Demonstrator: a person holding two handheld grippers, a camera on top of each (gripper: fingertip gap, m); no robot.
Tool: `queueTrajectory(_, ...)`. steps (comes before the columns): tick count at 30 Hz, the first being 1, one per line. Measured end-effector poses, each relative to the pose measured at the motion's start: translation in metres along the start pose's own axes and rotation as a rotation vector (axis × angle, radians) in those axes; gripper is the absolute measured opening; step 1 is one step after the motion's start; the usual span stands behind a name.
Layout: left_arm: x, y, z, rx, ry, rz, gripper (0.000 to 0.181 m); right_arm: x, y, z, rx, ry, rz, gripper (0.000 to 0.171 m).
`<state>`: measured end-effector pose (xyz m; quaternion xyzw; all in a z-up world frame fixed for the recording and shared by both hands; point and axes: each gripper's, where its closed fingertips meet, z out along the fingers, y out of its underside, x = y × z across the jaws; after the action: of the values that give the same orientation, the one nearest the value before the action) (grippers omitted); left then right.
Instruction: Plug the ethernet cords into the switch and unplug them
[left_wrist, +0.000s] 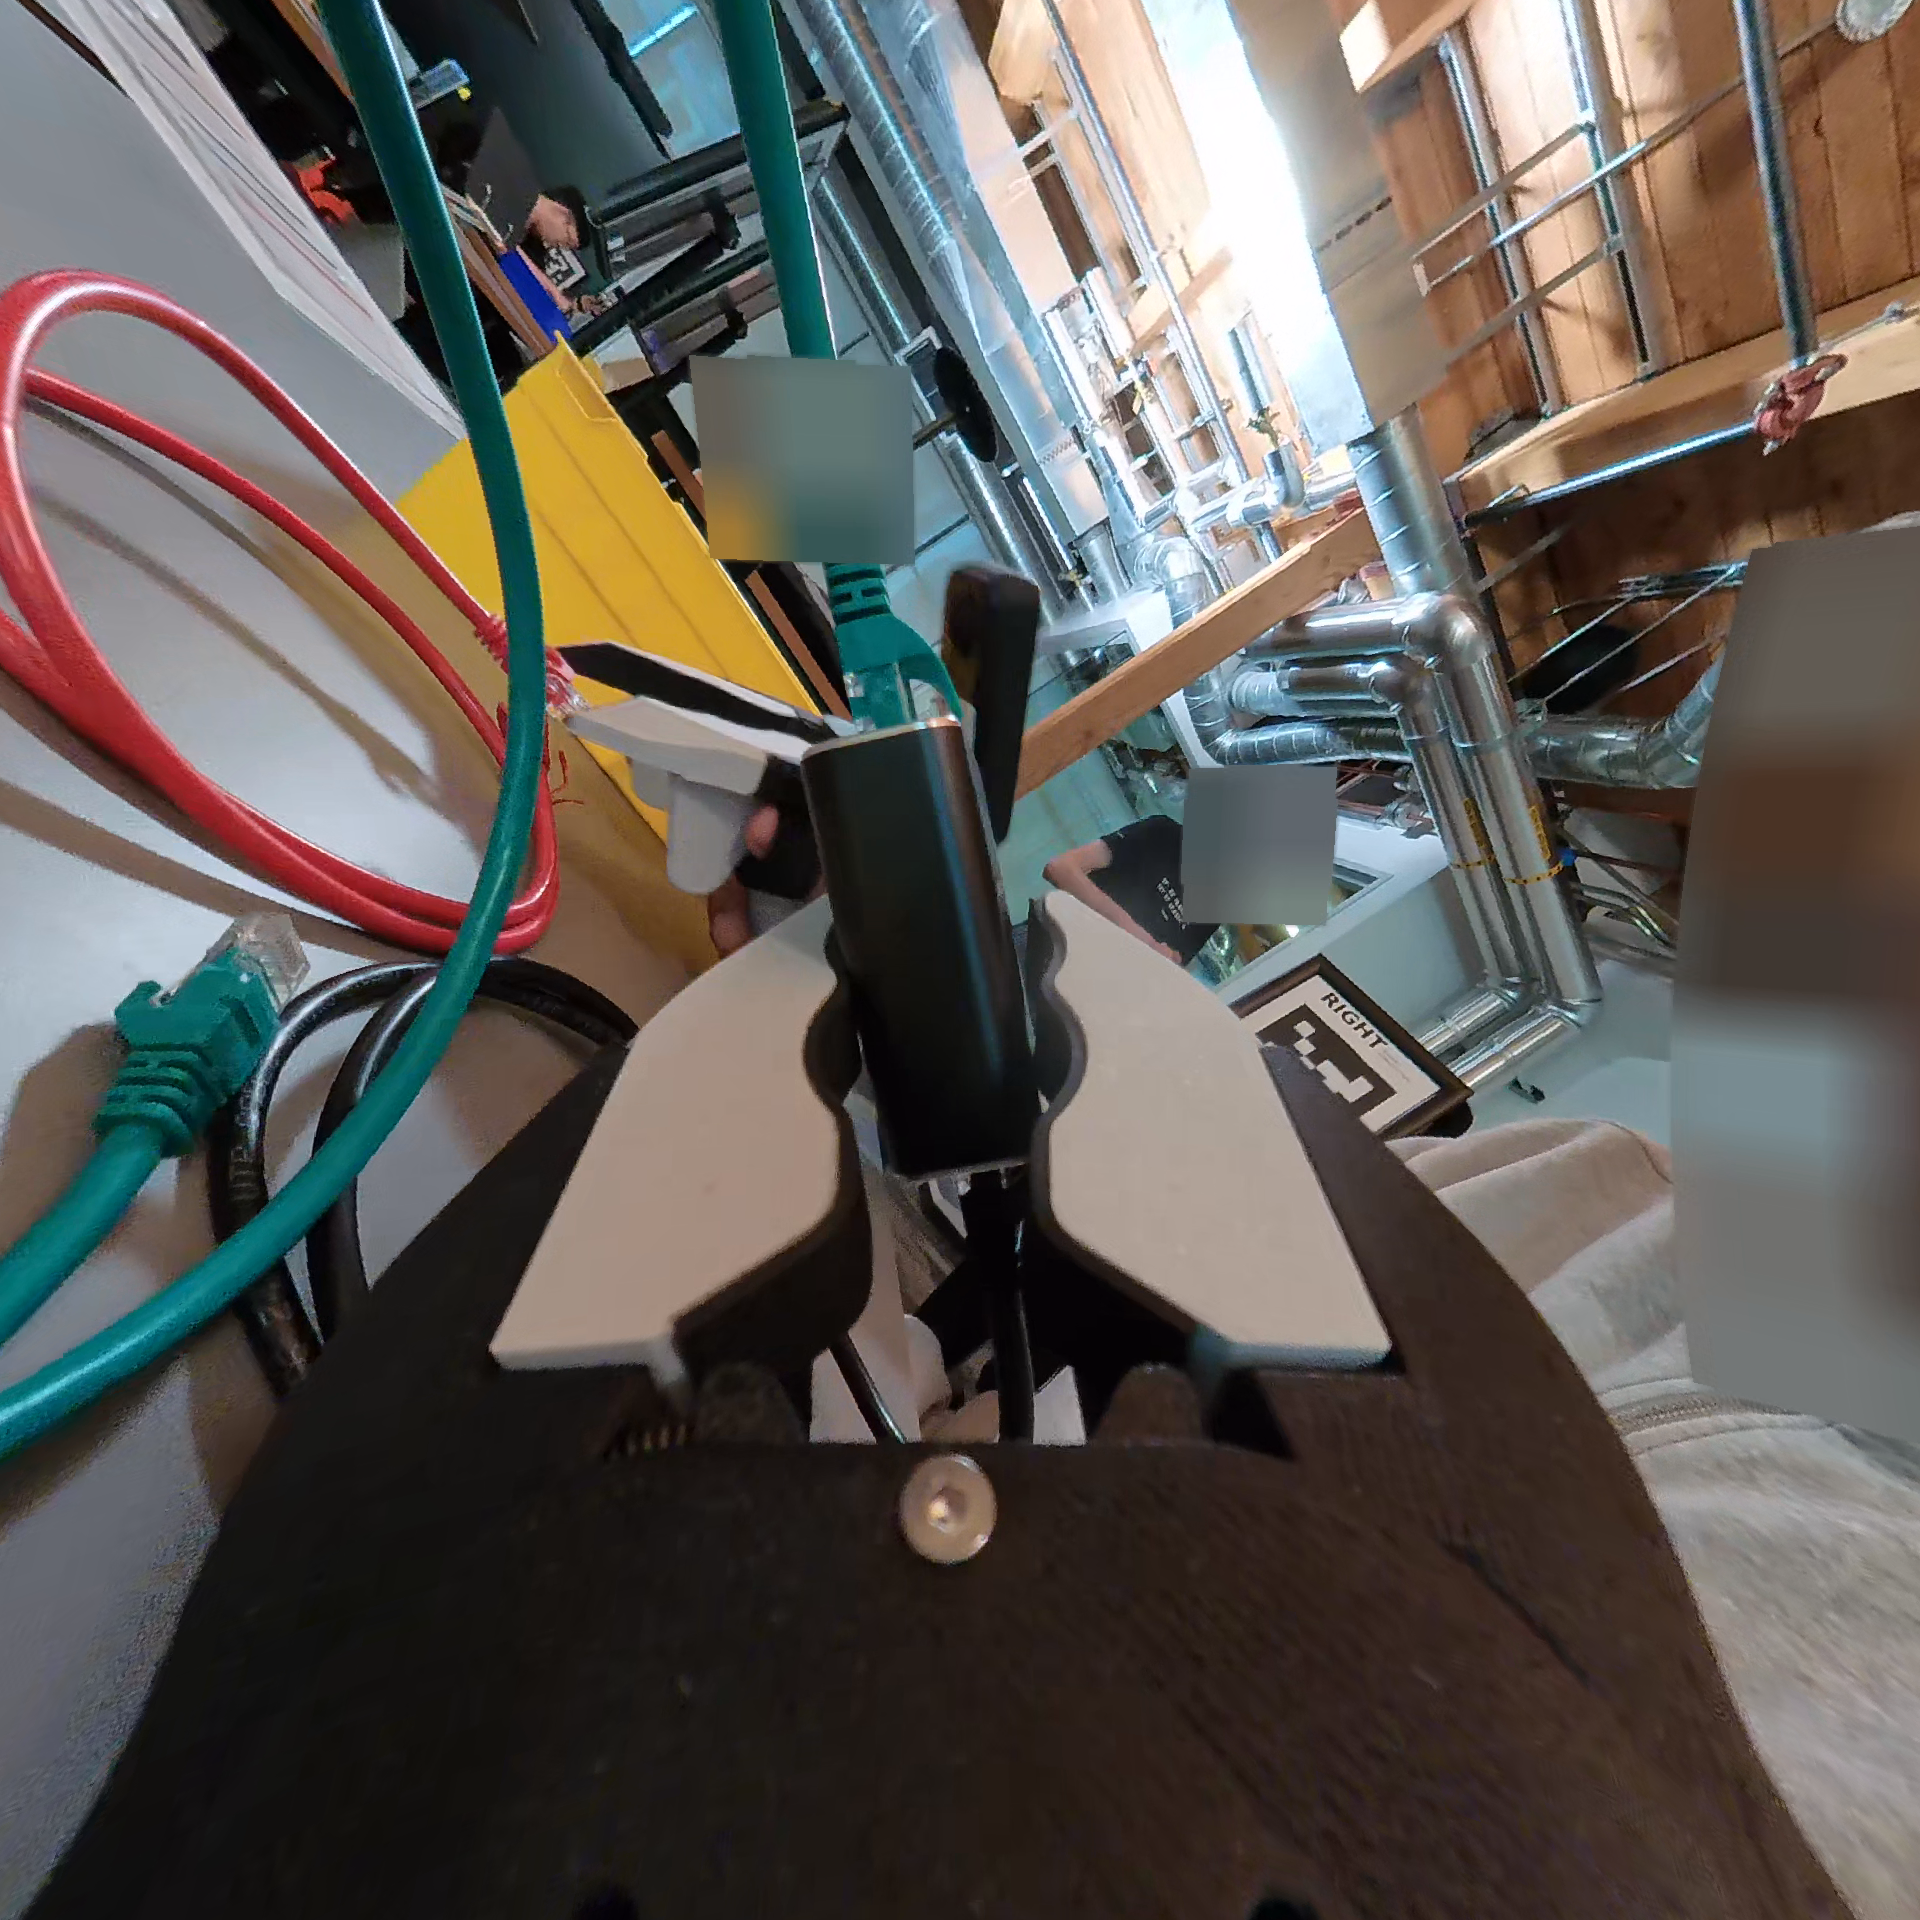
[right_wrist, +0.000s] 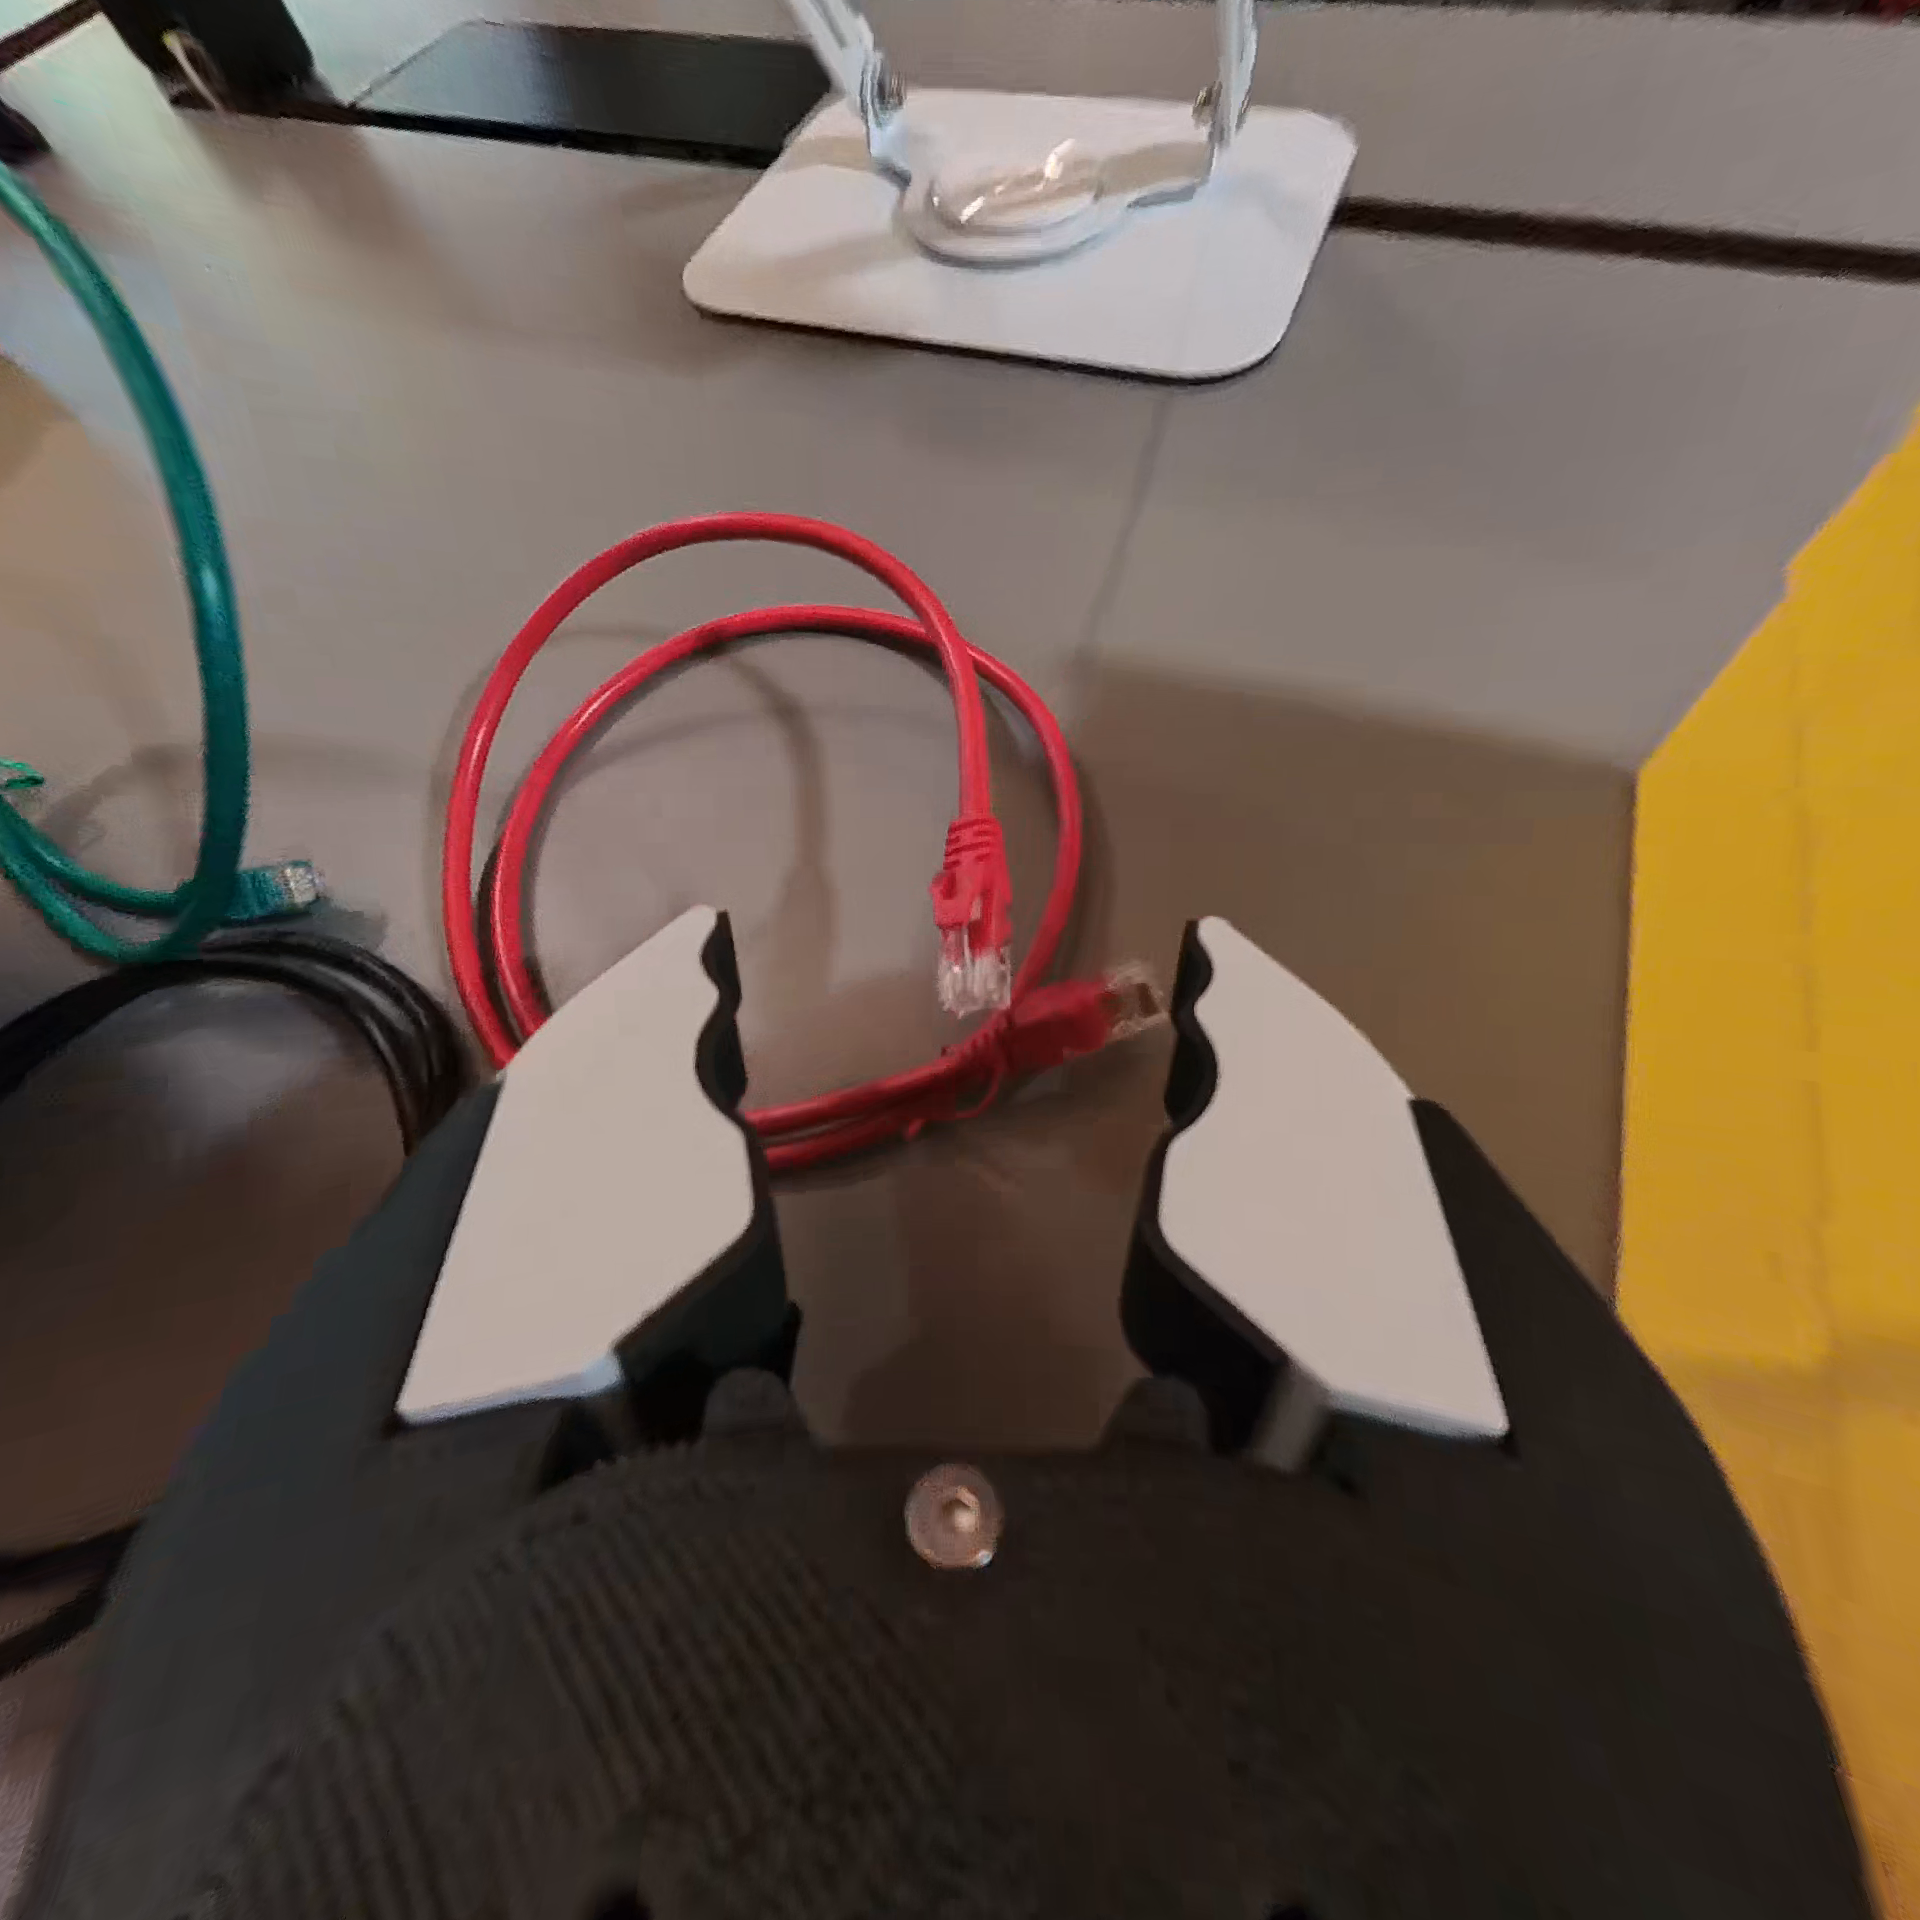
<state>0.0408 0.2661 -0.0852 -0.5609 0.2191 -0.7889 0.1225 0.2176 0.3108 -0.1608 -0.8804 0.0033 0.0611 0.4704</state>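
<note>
Partly hidden switch (left_wrist: 925, 935) in left tool (left_wrist: 940, 997)

Strong daylight from a tall window (left_wrist: 1257, 260) burns white in the left wrist view, and the straight pipes (left_wrist: 1455, 727) bend at the edges. The right wrist view is evenly lit but softly blurred; the red cord (right_wrist: 727, 790) throws a faint shadow on the surface (right_wrist: 1299, 644).

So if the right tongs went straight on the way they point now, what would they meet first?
Most likely the red cord: its two plugs and tied bundle lie on the table just beyond the open right tongs. One plug sits close to the right-hand fingertip, though depth is hard to judge.
</note>
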Motion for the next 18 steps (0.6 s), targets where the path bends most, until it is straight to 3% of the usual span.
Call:
queueTrajectory(3,0.001,0.002,0.001,-0.014,-0.001,0.009,0.029,0.001,0.014,0.023,-0.138,-0.041,0.047,0.083)
queueTrajectory(8,0.001,0.002,0.0,-0.012,0.005,0.004,0.029,0.014,0.021,0.027,-0.212,0.019,-0.135,0.036)
queueTrajectory(11,0.0,0.001,0.0,-0.008,0.012,-0.011,0.029,0.01,0.019,0.025,-0.191,-0.054,-0.088,0.011)
queueTrajectory(18,0.001,0.001,0.0,-0.001,0.02,-0.017,0.029,-0.012,-0.023,0.0,0.043,-0.22,0.009,0.007)
